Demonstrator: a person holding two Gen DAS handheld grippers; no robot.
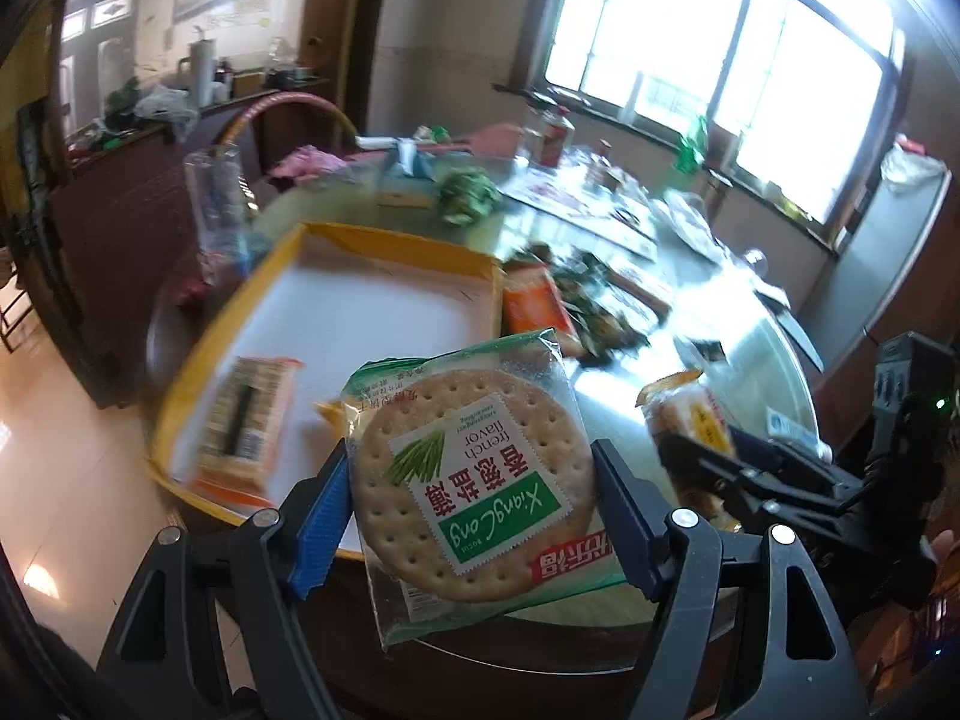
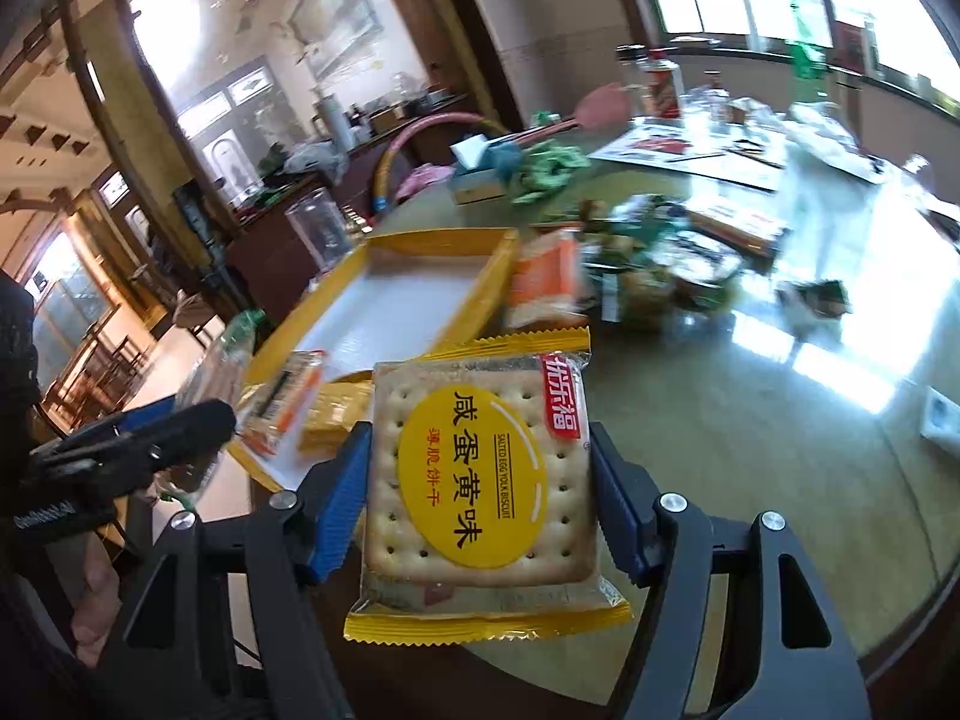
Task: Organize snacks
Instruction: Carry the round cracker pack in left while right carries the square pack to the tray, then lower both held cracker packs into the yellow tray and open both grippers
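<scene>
Each gripper's fingers pinch a biscuit packet, round packet [image 1: 474, 480] left [image 1: 471, 513], square packet [image 2: 480, 480] right [image 2: 480, 504], bound apparently for the yellow tray [image 1: 384, 234] ahead.

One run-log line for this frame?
left gripper: shut on green cracker pack | right gripper: shut on yellow biscuit pack | yellow tray: ahead

Tray [image 1: 180, 384] sitting at table's [image 2: 750, 450] near left edge, cracker packet [image 1: 243, 420] lying in it; snack pile [image 2: 648, 276] lying right of tray; jar [image 2: 318, 228] standing behind it.
</scene>
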